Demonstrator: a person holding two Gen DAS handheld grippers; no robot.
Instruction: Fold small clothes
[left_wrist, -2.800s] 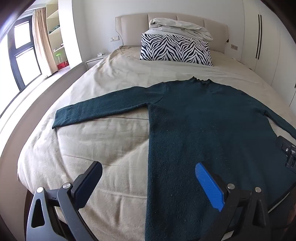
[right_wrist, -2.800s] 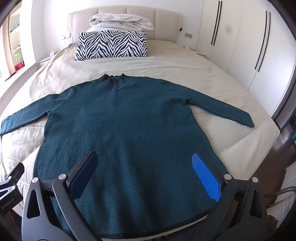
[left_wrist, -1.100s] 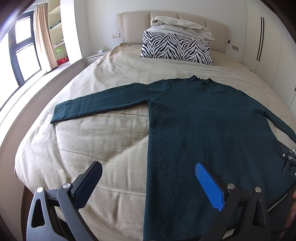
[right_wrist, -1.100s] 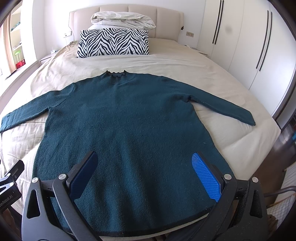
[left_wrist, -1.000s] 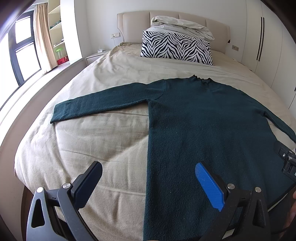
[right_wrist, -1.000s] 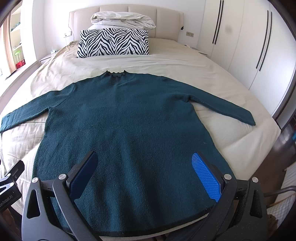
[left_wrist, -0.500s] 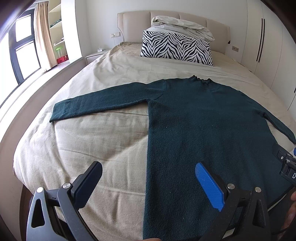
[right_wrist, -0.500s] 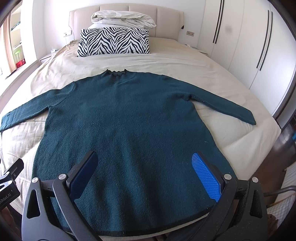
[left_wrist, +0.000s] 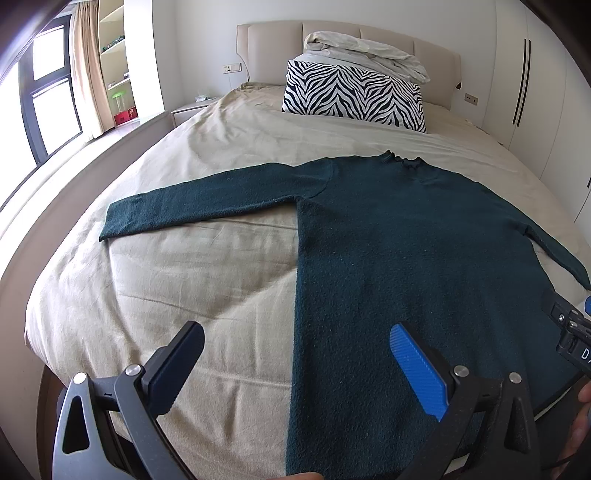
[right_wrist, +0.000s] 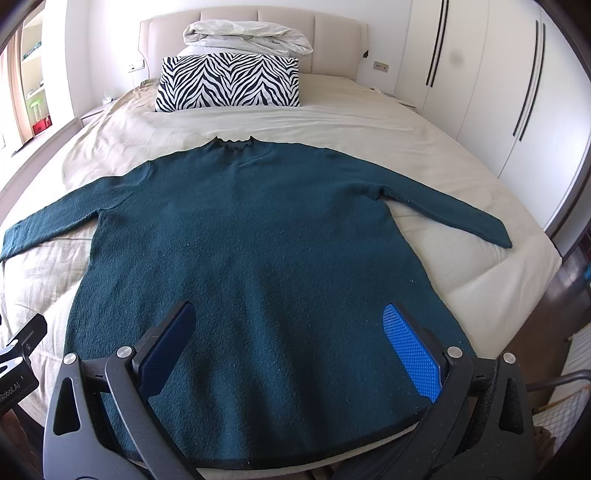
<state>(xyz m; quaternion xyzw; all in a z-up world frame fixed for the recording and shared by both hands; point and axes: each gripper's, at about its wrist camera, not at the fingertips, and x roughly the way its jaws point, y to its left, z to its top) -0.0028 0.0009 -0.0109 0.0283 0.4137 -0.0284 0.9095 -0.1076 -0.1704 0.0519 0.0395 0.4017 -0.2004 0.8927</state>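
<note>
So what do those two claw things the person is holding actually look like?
Both look alike. The left claw and the right claw each have two dark grey, open-framed metal arms joined by silver bolts. Each arm ends in a flat pad with a textured blue inner face. A black block with white lettering shows on the left claw's body.

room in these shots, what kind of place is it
Most likely a home bedroom. A wide bed with an upholstered headboard fills the view, a zebra-print pillow sits at its head, and tall white wardrobe doors line one wall. A dark teal sweater lies spread flat on the bed.
</note>
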